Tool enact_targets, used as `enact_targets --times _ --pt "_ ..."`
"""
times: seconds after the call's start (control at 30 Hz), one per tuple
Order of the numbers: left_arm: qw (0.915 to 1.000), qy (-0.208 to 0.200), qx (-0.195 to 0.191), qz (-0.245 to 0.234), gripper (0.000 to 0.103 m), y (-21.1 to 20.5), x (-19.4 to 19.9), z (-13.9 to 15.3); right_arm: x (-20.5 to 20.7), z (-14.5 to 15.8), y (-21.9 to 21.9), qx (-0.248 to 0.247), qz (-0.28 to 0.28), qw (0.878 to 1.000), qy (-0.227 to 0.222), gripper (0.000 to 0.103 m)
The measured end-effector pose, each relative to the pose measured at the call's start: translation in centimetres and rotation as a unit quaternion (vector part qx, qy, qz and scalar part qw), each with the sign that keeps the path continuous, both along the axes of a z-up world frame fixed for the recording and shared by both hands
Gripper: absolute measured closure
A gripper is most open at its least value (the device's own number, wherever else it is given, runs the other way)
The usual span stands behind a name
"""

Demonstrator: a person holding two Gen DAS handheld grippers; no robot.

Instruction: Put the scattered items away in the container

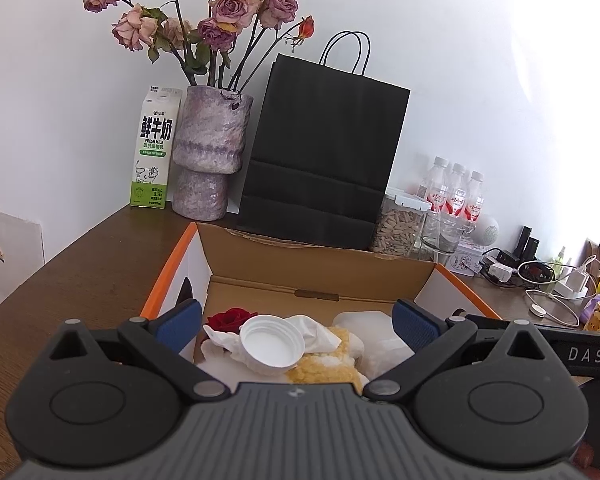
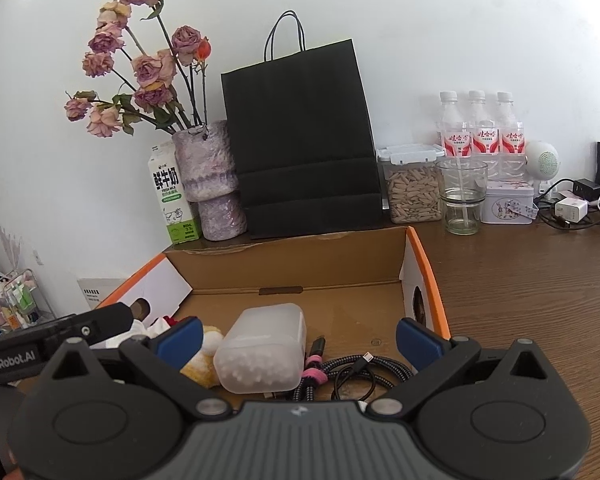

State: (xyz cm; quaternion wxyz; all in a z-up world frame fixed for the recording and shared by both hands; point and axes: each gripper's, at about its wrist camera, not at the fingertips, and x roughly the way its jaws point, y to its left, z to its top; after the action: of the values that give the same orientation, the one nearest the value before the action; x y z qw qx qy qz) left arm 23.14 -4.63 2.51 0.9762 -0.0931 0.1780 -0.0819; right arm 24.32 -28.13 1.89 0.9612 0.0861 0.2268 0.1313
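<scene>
At the back left corner of the wooden table (image 2: 520, 280), a milk carton (image 1: 153, 152) reads "FRESH MILK" under large Chinese characters, with a cow drawing on its green base. Just right of it stands a mottled purple vase (image 1: 208, 152) of faded roses (image 1: 228, 8), then a black paper bag (image 1: 324, 160) with cord handles, a clear tub of seeds (image 2: 414, 190), a glass (image 2: 462, 196), and three water bottles (image 2: 476, 128) with red labels in Chinese script. At the far right lie chargers and cables (image 1: 540, 280).

The cardboard box (image 2: 300, 264), orange-edged, sits against the bag's foot. The left gripper (image 1: 296, 320) hangs over the box's left part, its blue pads wide apart and holding nothing; directly beneath the gap lie a white bottle cap (image 1: 272, 342), crumpled tissue (image 1: 316, 330), a red rose head (image 1: 232, 316) and a yellow fluffy toy (image 1: 328, 364).

The right gripper (image 2: 298, 340) is likewise spread wide and empty over the box's right part, above a frosted plastic case (image 2: 264, 348) of white pieces and a coiled braided cable (image 2: 356, 372) with a pink tie.

Only the right view shows the cable and the "GenRobot.AI" lettering on the other gripper's side; only the left view shows the cap, and "DAS" on the neighbouring gripper.
</scene>
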Motion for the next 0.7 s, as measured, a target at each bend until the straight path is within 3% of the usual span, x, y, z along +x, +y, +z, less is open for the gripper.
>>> enact_targets --times 0.27,0.7 --pt "1.0 -0.003 0.002 -0.001 0.0 -0.01 -0.23 0.05 -0.71 0.67 -0.53 0.041 0.023 0.999 -0.008 0.0" --pt "1.0 0.001 -0.006 -0.007 0.0 0.21 -0.17 -0.11 -0.66 0.51 -0.38 0.038 0.02 0.999 -0.008 0.0"
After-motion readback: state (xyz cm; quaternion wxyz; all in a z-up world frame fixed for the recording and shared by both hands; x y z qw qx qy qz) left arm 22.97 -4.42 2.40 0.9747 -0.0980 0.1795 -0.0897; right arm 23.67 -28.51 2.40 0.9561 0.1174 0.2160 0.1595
